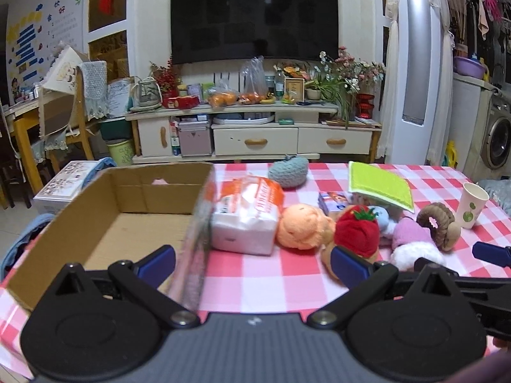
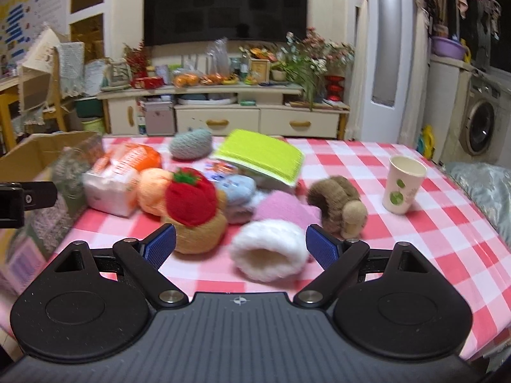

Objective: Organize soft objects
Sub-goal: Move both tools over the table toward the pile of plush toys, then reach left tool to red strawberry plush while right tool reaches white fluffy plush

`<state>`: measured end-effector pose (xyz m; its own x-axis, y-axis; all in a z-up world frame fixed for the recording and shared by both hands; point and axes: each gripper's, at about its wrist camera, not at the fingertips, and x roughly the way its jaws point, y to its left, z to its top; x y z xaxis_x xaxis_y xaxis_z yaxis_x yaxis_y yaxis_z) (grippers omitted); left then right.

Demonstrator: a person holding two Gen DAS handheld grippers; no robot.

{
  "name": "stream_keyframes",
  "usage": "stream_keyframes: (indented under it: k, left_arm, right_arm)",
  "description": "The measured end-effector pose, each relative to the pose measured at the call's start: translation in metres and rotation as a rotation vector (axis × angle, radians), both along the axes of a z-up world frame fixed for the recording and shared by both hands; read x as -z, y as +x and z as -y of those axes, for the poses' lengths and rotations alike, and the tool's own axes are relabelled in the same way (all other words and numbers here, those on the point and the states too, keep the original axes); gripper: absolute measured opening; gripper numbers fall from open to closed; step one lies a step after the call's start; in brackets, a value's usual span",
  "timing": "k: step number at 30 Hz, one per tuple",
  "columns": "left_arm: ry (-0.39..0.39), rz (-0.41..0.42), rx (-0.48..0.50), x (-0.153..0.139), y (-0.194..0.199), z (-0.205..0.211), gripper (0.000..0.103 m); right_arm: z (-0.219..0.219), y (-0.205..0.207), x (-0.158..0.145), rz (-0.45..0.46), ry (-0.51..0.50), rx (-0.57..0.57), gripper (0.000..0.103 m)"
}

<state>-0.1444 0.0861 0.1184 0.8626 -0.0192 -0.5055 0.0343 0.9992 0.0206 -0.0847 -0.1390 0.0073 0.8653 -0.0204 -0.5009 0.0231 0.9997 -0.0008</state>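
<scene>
A paper cup (image 2: 403, 188) stands upright on the checked tablecloth (image 2: 399, 255) (television (image 1: 254, 17) behind)

We see a matt brown cardboard box (image 1: 127, 198) on a glossy checked tablecloth (image 1: 255, 274). The tissue pack (image 1: 246, 214) wears shiny plastic film. The white muff (image 2: 268, 252) looks fluffy, the red toy (image 2: 191, 198) plush, the grey ball (image 2: 190, 144) knitted yarn. The cup (image 2: 402, 188) is smooth paper.

Dark television (image 1: 254, 17) above cluttered cream cabinet (image 1: 255, 127), washer (image 1: 496, 138) perhaps right.
</scene>
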Motion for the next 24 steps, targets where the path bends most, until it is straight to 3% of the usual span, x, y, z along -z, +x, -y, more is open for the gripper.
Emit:
stream_keyframes:
  k: [8,15,24]
  left_arm:
    - [-0.008,0.032,-0.065,-0.013,-0.017,-0.033,0.102]
    - [-0.007,0.047,-0.117,-0.015,-0.028,-0.058,0.102]
    - [0.005,0.071,-0.145,-0.024,-0.044,-0.069,0.102]
  right_arm:
    - [-0.009,-0.011,-0.009,0.020,-0.010,-0.112,0.103]
    - [-0.016,-0.045,-0.018,0.066,-0.015,-0.198,0.103]
    - [-0.010,-0.072,-0.033,0.081,0.010,-0.257,0.103]
